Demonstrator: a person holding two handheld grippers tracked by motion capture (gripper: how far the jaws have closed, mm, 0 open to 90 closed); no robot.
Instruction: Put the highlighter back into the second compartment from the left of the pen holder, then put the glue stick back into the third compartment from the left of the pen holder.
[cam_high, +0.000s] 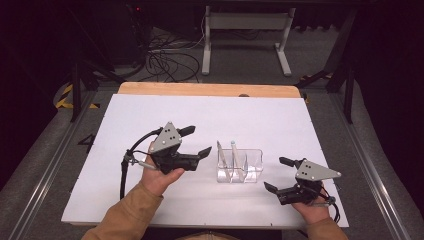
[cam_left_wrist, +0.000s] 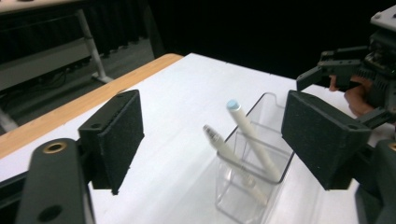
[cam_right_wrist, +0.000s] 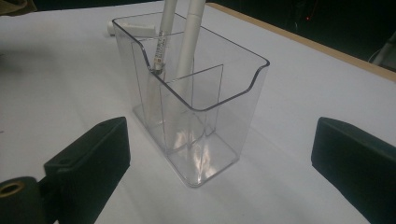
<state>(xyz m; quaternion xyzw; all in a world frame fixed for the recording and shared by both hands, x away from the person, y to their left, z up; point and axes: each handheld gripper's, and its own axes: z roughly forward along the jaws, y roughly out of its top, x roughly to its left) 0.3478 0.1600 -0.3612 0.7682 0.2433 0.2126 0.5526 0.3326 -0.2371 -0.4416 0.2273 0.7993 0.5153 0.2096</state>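
The table (cam_high: 150, 200), covered by a white sheet, carries everything. Near its middle stands a clear plastic holder (cam_high: 240, 165) with inner dividers. To its left hovers the left gripper (cam_high: 191, 141), its jaws spread wide with nothing between them, aimed at the holder. To the right and a little nearer sits the right gripper (cam_high: 280, 174), jaws also wide and empty, facing the holder's near right corner. Two white pens (cam_high: 226, 159) lean in the holder's left compartment, one with a pale blue cap end (cam_left_wrist: 232, 104), the other with a silvery tip (cam_left_wrist: 211, 132); they tilt toward the left gripper.

The holder looks light and tall, so a sideways nudge from either jaw could likely slide or tip it, spilling the pens. Closing on one leaning pen may drag the other along, since they rest almost touching.
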